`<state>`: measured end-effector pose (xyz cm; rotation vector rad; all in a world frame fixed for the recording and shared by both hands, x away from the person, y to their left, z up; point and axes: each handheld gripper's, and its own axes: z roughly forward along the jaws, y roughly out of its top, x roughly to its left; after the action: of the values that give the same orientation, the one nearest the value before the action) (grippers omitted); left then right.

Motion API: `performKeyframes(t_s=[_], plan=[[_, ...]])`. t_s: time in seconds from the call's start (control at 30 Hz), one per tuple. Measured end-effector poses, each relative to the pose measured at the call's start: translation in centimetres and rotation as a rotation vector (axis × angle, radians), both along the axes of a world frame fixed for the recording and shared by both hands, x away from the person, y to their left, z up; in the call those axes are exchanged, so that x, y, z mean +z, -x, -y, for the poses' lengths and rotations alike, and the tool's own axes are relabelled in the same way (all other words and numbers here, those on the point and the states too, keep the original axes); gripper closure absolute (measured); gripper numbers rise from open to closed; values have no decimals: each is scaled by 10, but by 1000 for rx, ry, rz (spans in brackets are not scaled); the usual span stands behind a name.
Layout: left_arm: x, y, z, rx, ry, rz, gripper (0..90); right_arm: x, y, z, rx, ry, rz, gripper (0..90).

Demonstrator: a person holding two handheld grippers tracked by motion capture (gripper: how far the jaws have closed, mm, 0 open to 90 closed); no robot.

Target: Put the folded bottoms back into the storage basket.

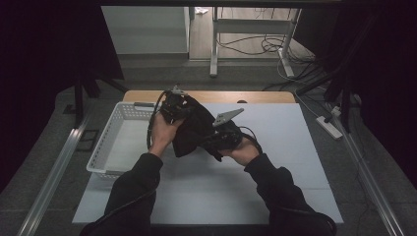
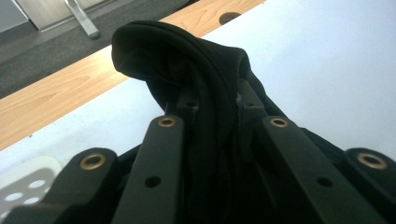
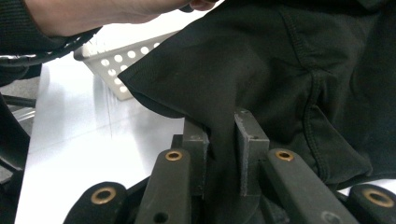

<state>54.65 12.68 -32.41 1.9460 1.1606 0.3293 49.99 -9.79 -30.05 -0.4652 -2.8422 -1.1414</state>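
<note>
Claws, two, left claw (image 2: pixel 215 109) and right claw (image 3: pixel 224 130) each pinching one black garment (image 1: pixel 194 129), one white basket (image 1: pixel 110 142).

A white perforated plastic basket (image 1: pixel 114 142) sits at the left side of the surface (image 1: pixel 275 167), which is covered by a pale grey-white sheet; its rim overhangs the sheet's left edge. A strip of light wooden tabletop (image 1: pixel 255 97) shows along the far edge, with a dark round hole in it (image 1: pixel 241 101). On the grey floor beyond stand white metal frame legs (image 1: pixel 214 44) with loose black cables (image 1: pixel 255 45) beneath. A white power strip (image 1: pixel 329 127) lies on the floor to the right.
</note>
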Motion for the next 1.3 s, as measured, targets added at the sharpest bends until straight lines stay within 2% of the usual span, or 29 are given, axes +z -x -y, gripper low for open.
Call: performKeyframes(t_s=[0.2, 0.53, 0.77, 1.3], plan=[[0, 0, -12, 2, 14, -6, 775, 2, -1, -12, 9, -16, -2, 781], [7, 3, -37, 24, 13, 11, 775, 5, -4, -34, 26, -39, -3, 780], [9, 6, -55, 42, 30, 19, 775, 8, -5, -47, 40, -54, -4, 780], [17, 11, -83, 80, 32, 43, 775, 9, -6, -77, 67, -76, 2, 779]])
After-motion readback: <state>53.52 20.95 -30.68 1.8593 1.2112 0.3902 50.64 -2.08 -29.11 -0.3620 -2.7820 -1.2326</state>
